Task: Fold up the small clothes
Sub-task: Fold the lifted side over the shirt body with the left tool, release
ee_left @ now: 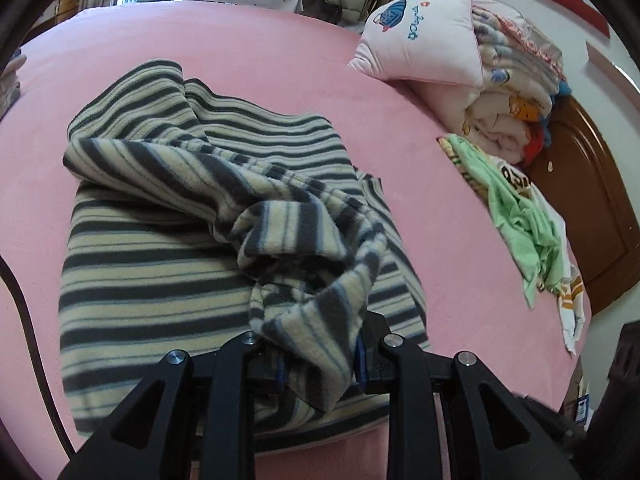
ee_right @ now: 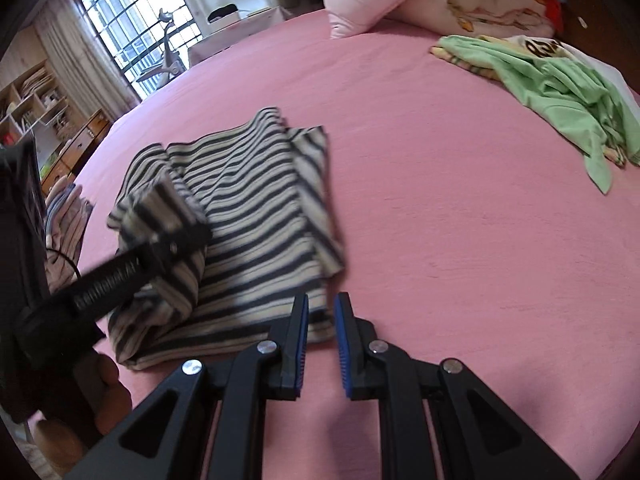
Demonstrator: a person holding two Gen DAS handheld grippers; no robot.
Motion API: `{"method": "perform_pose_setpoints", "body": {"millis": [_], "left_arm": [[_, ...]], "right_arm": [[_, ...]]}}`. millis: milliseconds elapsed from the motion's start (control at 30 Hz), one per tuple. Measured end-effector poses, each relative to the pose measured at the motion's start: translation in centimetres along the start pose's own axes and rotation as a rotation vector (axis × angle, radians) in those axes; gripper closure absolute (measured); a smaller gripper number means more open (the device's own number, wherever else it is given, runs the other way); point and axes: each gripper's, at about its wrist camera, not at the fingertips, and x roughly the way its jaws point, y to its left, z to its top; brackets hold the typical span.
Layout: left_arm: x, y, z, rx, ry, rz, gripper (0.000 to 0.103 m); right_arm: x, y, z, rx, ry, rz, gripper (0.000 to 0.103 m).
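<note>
Striped garment mid-fold on pink bed sheet.
Left gripper pinching a bunched striped fold, lifted over the flat part (blue pads barely visible). Right gripper slightly parted, gripping nothing, just beside the garment's near corner. Green clothes well apart.

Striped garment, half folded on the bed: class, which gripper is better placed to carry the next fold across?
Probably left: the left gripper already pinches the striped garment; the right gripper is open and empty.
</note>
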Motion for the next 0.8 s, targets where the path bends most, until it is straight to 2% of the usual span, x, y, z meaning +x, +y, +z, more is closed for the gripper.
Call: {"method": "perform_pose_setpoints", "body": {"millis": [133,300,467,633,800], "left_arm": [[0.2,-1.2,0.2,0.03,0.005,0.012,0.078],[0.0,-2.3,-0.8,0.043,0.043,-0.06,0.054],[-1.2,-2.1,-1.5,0.042,0.039,-0.07,0.054],[-4.2,-0.6,-1.2,0.001,0.031,-0.134,0.054],[-7.4,1.2,-0.9,-0.001,0.022,-0.115,0.053]], "right_arm": [[-0.2,-0.6,0.3,0.001,-0.009,0.021,0.09],[-0.5,-0.2,1.0,-0.031,-0.013,0.046,0.089],[-1.3,0.3,1.8,-0.076,-0.035,0.04,0.089],[-1.9,1.0,2.4,-0.116,-0.051,0.044,0.089],[-2.3,2.4,3.0,-0.145,-0.058,0.074,0.089]]}}
